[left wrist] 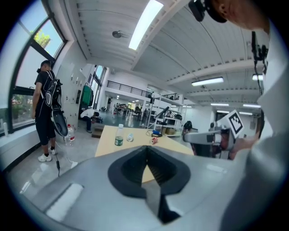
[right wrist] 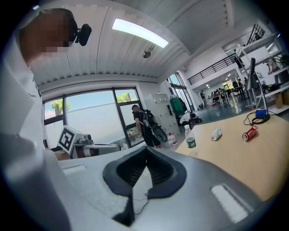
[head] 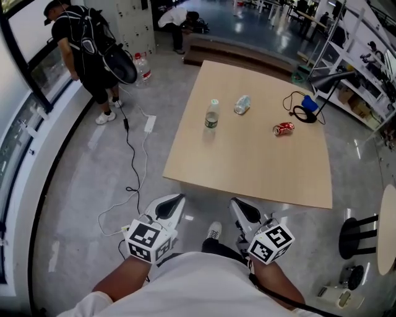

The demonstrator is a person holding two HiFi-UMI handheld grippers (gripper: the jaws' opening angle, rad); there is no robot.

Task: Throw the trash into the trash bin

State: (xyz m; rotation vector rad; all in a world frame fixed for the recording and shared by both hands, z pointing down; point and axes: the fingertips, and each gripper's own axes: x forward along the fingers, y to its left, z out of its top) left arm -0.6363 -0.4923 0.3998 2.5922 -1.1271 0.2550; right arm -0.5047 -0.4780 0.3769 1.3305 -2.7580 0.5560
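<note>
Three pieces of trash lie on the wooden table [head: 247, 173]: an upright plastic bottle with a green label [head: 212, 114] [left wrist: 119, 136] [right wrist: 189, 137], a clear bottle on its side [head: 242, 104] [right wrist: 216, 133] and a red can on its side [head: 283, 129] [right wrist: 249, 133]. My left gripper [head: 176, 199] [left wrist: 147, 149] and right gripper [head: 237, 203] [right wrist: 146, 150] hover side by side just short of the table's near edge. Both are shut and hold nothing. No trash bin is in view.
A black cable with a blue object [head: 306, 108] and a desk lamp [head: 331, 80] sit at the table's far right. A person with a backpack [head: 86, 49] stands at the left window; another crouches far off [head: 179, 18]. A floor cable [head: 133, 167] and a black stool [head: 359, 235] flank me.
</note>
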